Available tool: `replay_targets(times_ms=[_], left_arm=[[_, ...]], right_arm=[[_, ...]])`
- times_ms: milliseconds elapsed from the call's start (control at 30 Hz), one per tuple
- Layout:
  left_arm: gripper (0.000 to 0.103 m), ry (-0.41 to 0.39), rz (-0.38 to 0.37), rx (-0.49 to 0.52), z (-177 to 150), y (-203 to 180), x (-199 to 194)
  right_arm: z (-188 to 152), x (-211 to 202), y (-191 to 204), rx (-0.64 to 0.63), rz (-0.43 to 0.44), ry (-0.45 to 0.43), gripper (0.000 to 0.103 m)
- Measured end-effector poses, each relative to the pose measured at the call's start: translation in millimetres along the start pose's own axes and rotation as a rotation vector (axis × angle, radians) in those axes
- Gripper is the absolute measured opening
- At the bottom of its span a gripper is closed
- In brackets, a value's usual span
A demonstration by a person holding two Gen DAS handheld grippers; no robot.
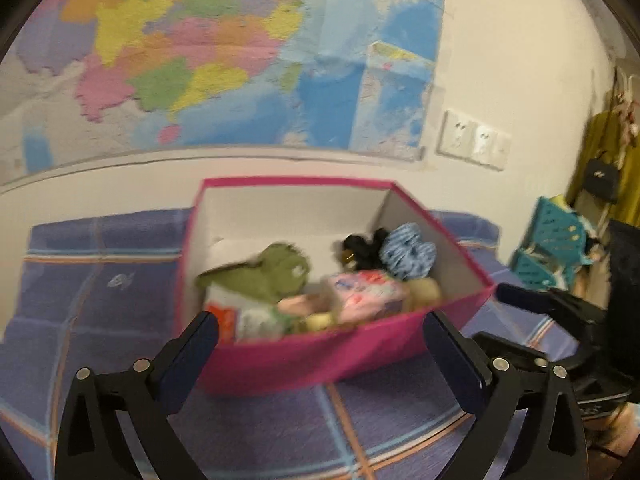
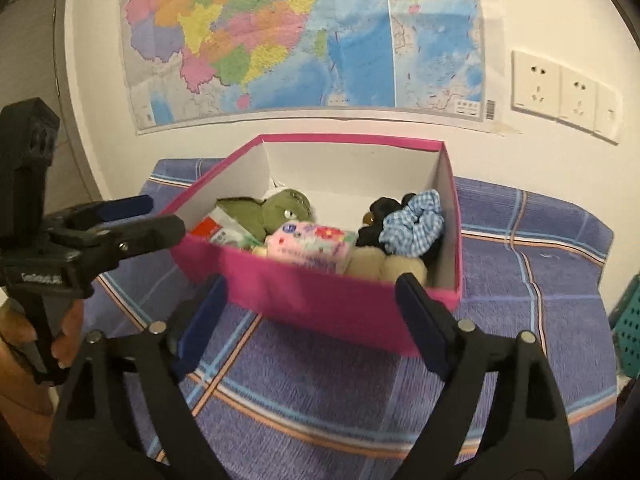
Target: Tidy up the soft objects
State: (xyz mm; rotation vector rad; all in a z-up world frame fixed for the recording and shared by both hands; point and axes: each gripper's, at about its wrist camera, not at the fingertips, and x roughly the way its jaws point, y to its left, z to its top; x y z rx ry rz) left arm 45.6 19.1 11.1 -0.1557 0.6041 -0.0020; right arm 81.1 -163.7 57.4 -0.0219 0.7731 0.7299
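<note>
Wall map [image 2: 300, 36] above pink box [image 2: 320, 304]; both grippers [image 1: 320, 344] [image 2: 310, 312] spread, empty.

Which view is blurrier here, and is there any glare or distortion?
Left wrist view: motion-smeared, pink box and green plush soft. Right wrist view: sharper, blue gingham scrunchie checks readable. Both: strong fisheye bending, dark corner vignetting, no harsh glare.
</note>
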Motion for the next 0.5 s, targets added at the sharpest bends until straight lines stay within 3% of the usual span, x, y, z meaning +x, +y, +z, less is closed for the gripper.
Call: replay_targets(times_ms=[233, 500], left_arm=[[0.103, 0.020, 0.056, -0.029, -26.9, 3.8, -13.7], [0.103, 0.034, 0.046, -0.074, -41.1, 4.1, -24.5]], right_arm=[[-27.9, -4.8, 18.6, -0.001, -0.017, 0.032, 0.087], [-38.4, -12.2, 24.1, 0.020, -0.006, 0.028, 0.087]])
